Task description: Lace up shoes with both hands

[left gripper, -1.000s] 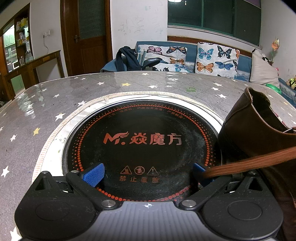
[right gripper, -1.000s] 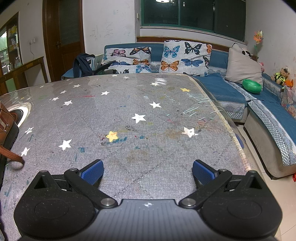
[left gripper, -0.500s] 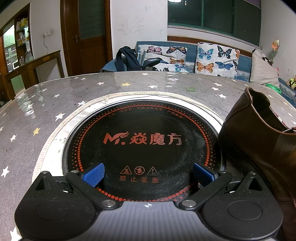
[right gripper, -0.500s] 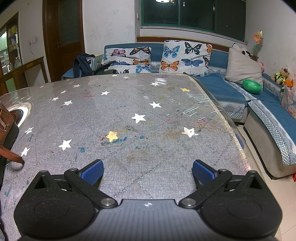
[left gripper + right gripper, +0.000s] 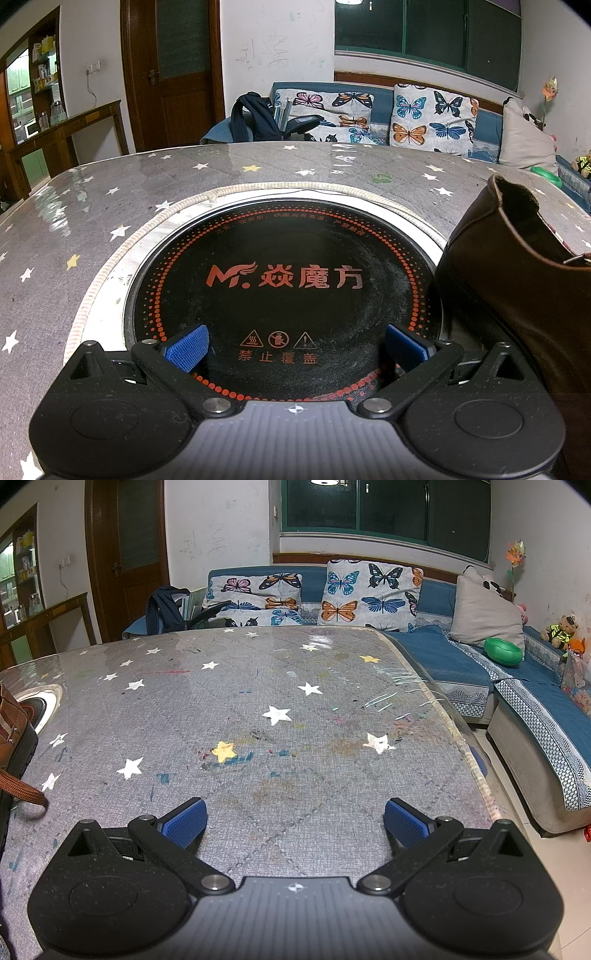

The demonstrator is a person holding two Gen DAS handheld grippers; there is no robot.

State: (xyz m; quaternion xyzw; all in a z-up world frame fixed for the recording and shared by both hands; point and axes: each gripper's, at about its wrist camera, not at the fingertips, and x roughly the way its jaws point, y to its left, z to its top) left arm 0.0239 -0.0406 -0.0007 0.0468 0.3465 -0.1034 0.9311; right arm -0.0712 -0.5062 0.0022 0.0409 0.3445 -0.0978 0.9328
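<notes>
A brown leather boot (image 5: 517,280) stands at the right edge of the left wrist view, just right of my left gripper (image 5: 297,347), which is open and holds nothing. The same boot (image 5: 13,734) shows as a sliver at the far left of the right wrist view, with a brown lace (image 5: 22,794) looping down from it onto the table. My right gripper (image 5: 295,823) hangs open over the grey star-patterned table (image 5: 280,686), well to the right of the boot and apart from the lace.
A round black induction cooktop (image 5: 284,280) is set into the table, directly ahead of the left gripper. The table's right edge (image 5: 476,760) drops to a tiled floor and a blue sofa (image 5: 461,664) with butterfly cushions.
A second ago the brown lace ran across the left gripper's right finger. It has slipped away, and the left view no longer shows it. Both grippers have stayed in place.
</notes>
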